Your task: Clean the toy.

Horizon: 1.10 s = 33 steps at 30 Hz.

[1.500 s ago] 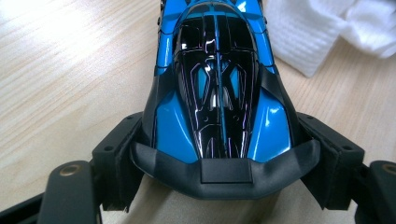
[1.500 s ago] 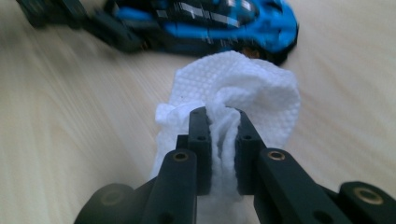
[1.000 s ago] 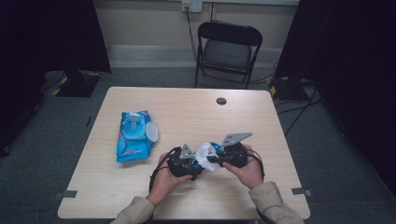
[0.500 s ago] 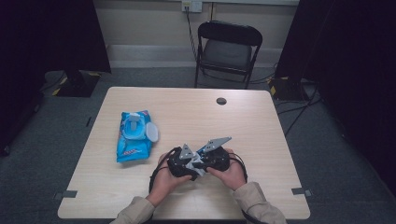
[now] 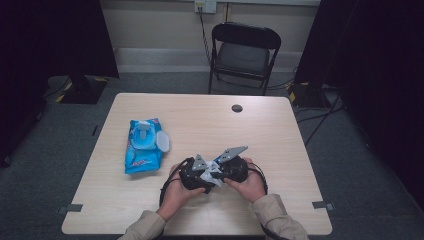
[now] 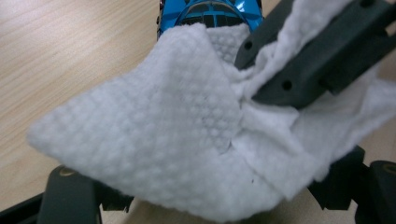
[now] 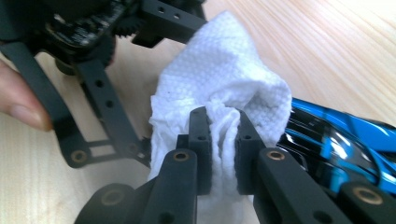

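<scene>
Near the table's front edge a person's two hands hold both grippers tip to tip. My right gripper [image 7: 223, 140] is shut on a bunched fold of a white textured wipe [image 7: 224, 65]. The wipe [image 6: 177, 130] drapes over one end of a shiny blue toy car [image 6: 210, 11] [image 7: 336, 135]. My left gripper [image 6: 210, 186] stands wide around that covered end and appears to hold the car; the wipe hides its pads. In the high view the left gripper [image 5: 200, 175] and right gripper [image 5: 227, 170] meet at the wipe [image 5: 216, 176].
A blue pack of wipes [image 5: 142, 145] with its white lid flipped open lies at the table's left. A small black disc [image 5: 237, 108] sits near the table's [image 5: 280, 135] far edge. A black folding chair [image 5: 245, 50] stands behind the table.
The right gripper has moved left and down with the wipe, closing in on the left gripper. The left hand has kept still.
</scene>
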Each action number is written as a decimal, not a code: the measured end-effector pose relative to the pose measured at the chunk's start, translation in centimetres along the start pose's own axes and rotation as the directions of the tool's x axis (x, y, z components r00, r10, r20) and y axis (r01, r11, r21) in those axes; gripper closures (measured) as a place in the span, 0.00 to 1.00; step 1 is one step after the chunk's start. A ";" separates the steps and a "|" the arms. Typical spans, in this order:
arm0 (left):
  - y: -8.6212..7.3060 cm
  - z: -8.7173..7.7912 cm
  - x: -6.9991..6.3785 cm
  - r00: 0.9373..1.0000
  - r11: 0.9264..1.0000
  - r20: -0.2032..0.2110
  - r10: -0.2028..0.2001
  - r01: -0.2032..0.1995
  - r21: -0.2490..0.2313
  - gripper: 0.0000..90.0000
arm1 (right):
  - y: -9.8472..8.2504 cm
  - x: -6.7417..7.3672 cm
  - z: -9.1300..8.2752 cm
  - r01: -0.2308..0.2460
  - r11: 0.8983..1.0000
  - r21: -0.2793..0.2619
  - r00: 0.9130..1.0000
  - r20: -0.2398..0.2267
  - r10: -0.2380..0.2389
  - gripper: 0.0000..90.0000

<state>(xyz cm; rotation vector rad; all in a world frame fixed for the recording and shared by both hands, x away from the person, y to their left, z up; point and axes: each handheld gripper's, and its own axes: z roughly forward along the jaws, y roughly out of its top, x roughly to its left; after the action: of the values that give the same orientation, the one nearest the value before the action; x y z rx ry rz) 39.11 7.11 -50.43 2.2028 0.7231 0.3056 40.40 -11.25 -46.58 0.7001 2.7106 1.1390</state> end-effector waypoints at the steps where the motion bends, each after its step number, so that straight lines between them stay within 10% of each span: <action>1: 0.0 0.0 0.0 1.000 1.000 0.000 0.000 0.000 -0.001 0.27 | -0.1 -0.2 -0.1 -0.002 1.000 -0.003 1.000 0.002 0.002 0.91; 33: 0.0 0.0 0.0 1.000 1.000 0.002 -0.002 0.002 -0.002 0.27 | -2.4 -6.7 -2.2 -0.172 0.985 -0.019 0.968 0.181 0.173 0.91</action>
<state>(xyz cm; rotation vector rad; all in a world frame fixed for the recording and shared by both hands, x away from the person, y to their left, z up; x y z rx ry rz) 39.10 7.11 -50.45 2.1999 0.7242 0.3030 44.80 -17.21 -47.18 1.0042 2.5355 1.0545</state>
